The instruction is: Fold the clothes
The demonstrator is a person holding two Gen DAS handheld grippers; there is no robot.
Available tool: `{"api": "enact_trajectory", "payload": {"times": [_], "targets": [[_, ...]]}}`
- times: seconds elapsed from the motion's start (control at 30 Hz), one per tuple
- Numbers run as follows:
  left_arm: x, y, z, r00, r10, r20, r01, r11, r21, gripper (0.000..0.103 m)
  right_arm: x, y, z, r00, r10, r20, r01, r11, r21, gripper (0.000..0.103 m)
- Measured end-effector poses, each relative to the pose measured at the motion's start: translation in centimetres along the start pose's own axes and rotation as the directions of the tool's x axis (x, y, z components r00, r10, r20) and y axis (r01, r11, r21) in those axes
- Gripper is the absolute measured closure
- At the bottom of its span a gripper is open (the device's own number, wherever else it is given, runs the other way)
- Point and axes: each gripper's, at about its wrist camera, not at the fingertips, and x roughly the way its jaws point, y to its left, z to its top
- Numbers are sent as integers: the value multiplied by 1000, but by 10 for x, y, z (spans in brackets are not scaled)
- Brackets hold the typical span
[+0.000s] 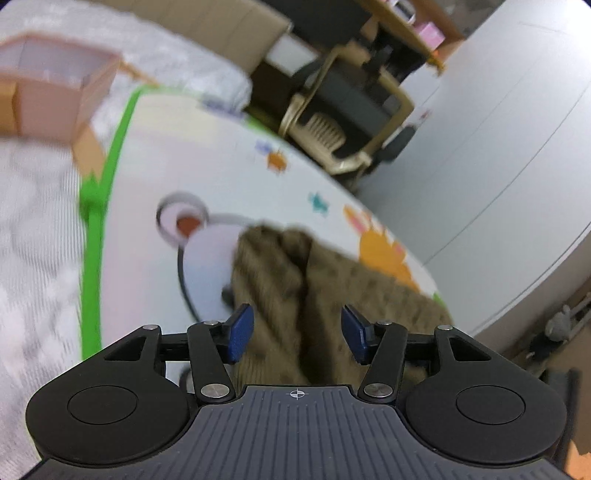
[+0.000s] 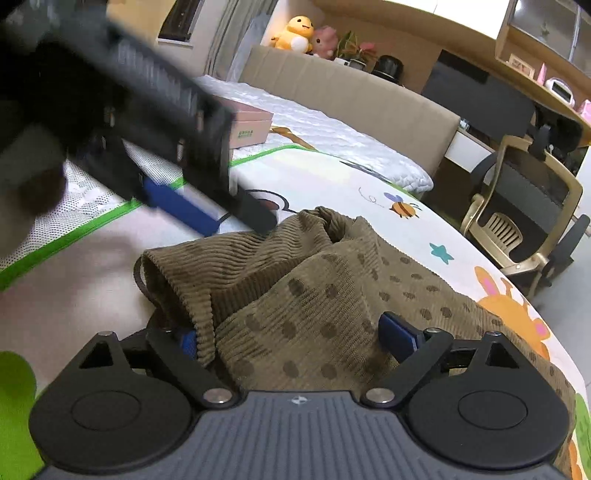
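An olive-brown corduroy garment with dark dots point(image 2: 314, 288) lies bunched on a white cartoon-print play mat point(image 2: 325, 184). My right gripper point(image 2: 291, 339) is open, low over the garment's near part, cloth bulging between its blue pads; the left pad is partly hidden by a fold. My left gripper point(image 1: 297, 332) is open above the same garment point(image 1: 295, 280), nothing held. It also shows in the right wrist view point(image 2: 184, 206) as a blurred black body with a blue pad, hovering over the garment's far left edge.
A pink cardboard box point(image 1: 51, 96) sits on the white quilted mattress point(image 2: 332, 125) beyond the mat's green border point(image 1: 92, 258). A gold-framed chair point(image 2: 517, 218) and desk stand at the right. Plush toys point(image 2: 295, 33) sit behind the beige headboard. Grey floor lies right of the mat.
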Motion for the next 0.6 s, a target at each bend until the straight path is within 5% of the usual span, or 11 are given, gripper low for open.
{"api": "enact_trajectory", "payload": {"times": [0.1, 0.17, 0.23, 0.5, 0.53, 0.6], "targets": [[13, 1, -11, 999, 24, -40, -24, 1000, -3, 52, -12, 3, 0, 999, 45, 14, -45, 999, -10, 2], [19, 3, -15, 998, 39, -53, -39, 999, 2, 78, -20, 11, 1, 995, 94, 27, -92, 995, -44, 1], [20, 6, -15, 998, 24, -65, -25, 1000, -12, 91, -24, 21, 4, 993, 113, 43, -109, 990, -88, 1], [12, -2, 9, 996, -84, -29, 82, 993, -84, 94, 24, 37, 24, 999, -48, 14, 49, 985, -165, 5], [12, -4, 10, 995, -91, -28, 88, 993, -82, 94, 28, 36, 25, 998, -65, 18, 67, 983, -170, 8], [11, -7, 11, 995, -98, -24, 96, 992, -77, 94, 37, 32, 26, 995, -101, 20, 103, 978, -183, 38]]}}
